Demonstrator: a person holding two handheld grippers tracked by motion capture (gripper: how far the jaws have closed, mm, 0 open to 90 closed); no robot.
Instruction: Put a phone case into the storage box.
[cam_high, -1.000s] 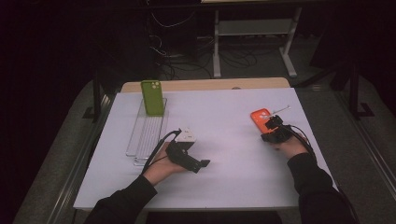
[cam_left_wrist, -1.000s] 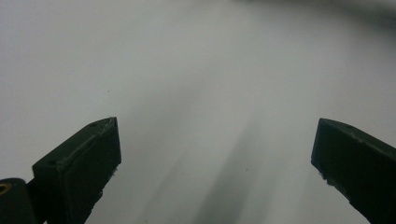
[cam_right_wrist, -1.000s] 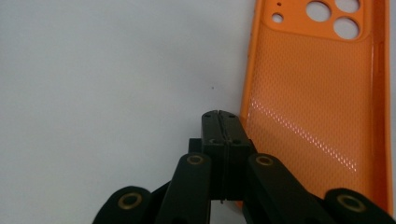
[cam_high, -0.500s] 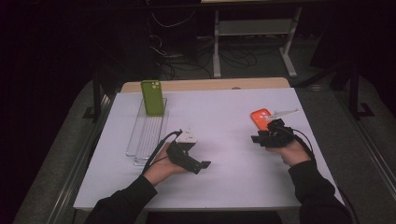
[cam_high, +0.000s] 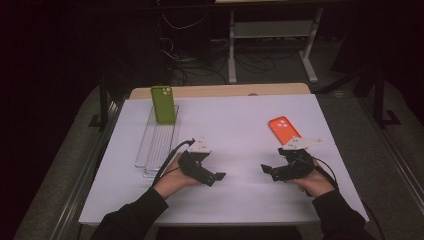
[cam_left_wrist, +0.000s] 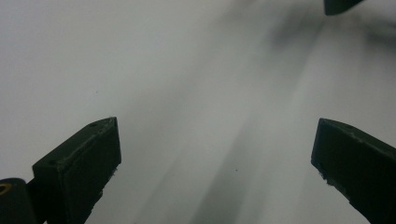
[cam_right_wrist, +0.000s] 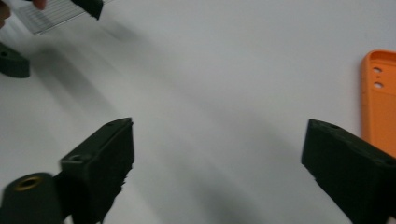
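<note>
Nearest the camera, both grippers are held low over the table (cam_high: 240, 120), to the right of the rack (cam_high: 155, 150). The left gripper (cam_high: 216, 177) is parked just right of the rack's near end, jaws spread wide, with nothing but bare table seen between them. The right gripper (cam_high: 267, 170) is well to the right of the rack. Its jaws have just been opening and nothing is caught between them either.

The orange case (cam_high: 283, 130) is laid flat, camera holes up, well right of the rack and just beyond the right gripper. It's touched by neither jaw.

Judging by the setup, the orange case is probably meant to be stood in the rack like the other one. If so, a flat, thin case like that is best pinched by one long edge, with one jaw slid under the lip so it isn't just pushed across the smooth table. It would then need to be tipped upright before it's carried over and lined up with a free slot. The rack looks light, so it may need to be steadied by the left gripper.

As for containers, the rack is clear and ribbed, and only one thing is held in it: the green case (cam_high: 163, 104), stood upright at the far end. The nearer slots look free.
</note>
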